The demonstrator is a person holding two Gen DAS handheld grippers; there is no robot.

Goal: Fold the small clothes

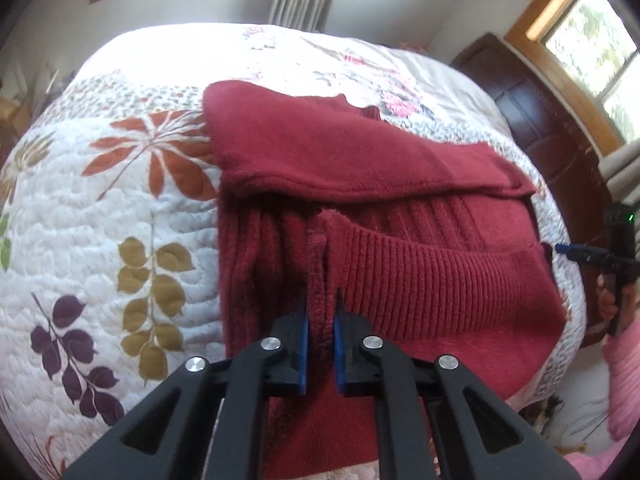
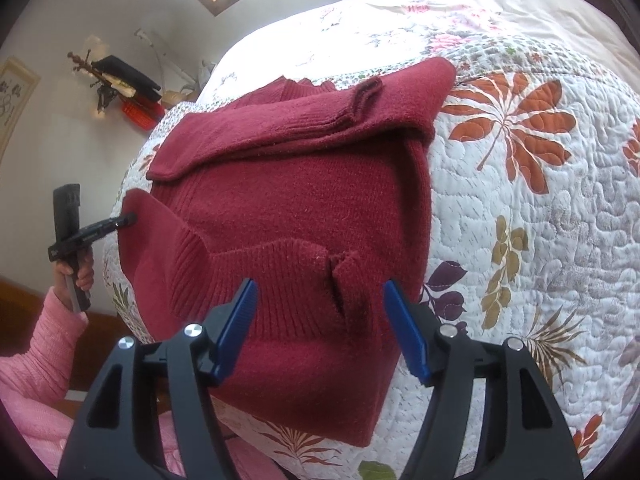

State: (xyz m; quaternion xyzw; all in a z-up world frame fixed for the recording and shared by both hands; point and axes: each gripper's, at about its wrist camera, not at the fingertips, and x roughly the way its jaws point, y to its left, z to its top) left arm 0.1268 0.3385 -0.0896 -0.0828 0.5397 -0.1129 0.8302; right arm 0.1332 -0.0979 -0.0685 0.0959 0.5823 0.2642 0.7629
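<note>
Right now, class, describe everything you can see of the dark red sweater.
The sweater is a dark red, fuzzy knit with a ribbed hem. It lies partly folded on the floral quilt, with a sleeve laid across its upper part and the cuff showing. The left gripper is shut on a raised ridge of the ribbed hem. The right gripper hangs open over the hem.

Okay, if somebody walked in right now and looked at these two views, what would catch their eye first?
The dark red sweater, partly folded, lies on a white floral quilt covering the bed. The left gripper is pinched on a ridge of its ribbed knit. The right gripper hangs open over the sweater's near edge.
</note>
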